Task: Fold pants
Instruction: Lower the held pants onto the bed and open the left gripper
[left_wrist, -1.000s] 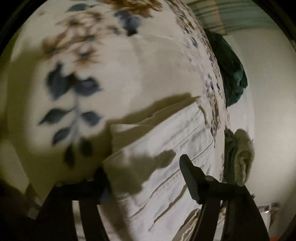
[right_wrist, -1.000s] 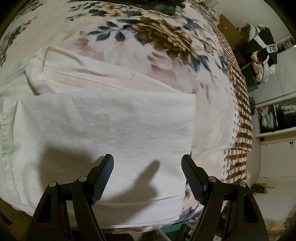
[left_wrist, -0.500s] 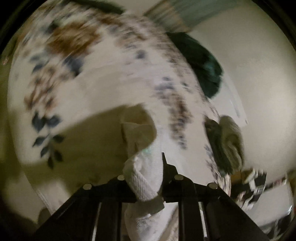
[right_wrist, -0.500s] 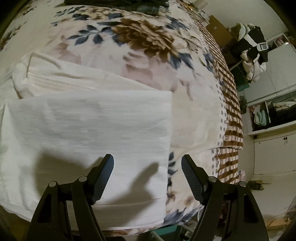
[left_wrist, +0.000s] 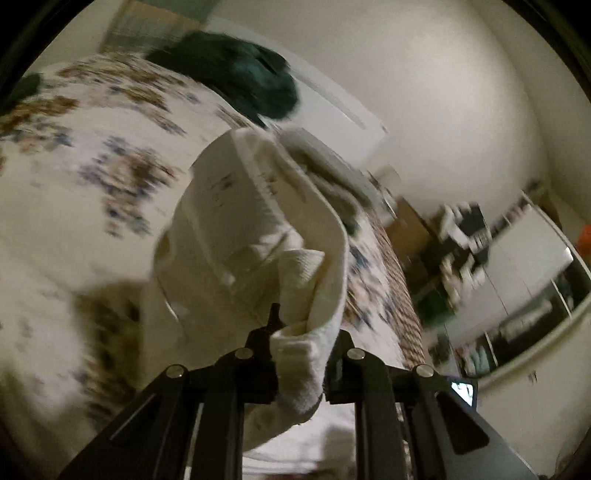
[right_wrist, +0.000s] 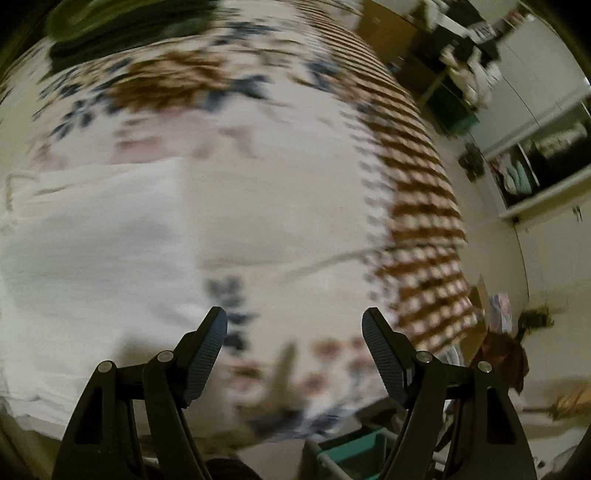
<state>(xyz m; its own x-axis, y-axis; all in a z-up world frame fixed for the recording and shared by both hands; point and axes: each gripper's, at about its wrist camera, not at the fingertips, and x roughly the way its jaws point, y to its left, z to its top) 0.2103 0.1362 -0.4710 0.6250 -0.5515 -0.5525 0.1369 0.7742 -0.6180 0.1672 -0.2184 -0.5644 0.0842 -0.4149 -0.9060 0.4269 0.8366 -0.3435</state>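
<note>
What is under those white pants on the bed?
The white pants lie on a floral blanket; the left gripper lifts one bunched end. What the blanket looks like beneath the flat part is covered.

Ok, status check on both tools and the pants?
Left tool shut on white cotton pants, lifted off floral bedspread. Right tool open, empty. Nothing blocking.

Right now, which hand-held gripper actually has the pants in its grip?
The left hand-held gripper: its jaws are shut on a fold of the white pants. The right hand-held gripper stands open, nothing between its jaws.
</note>
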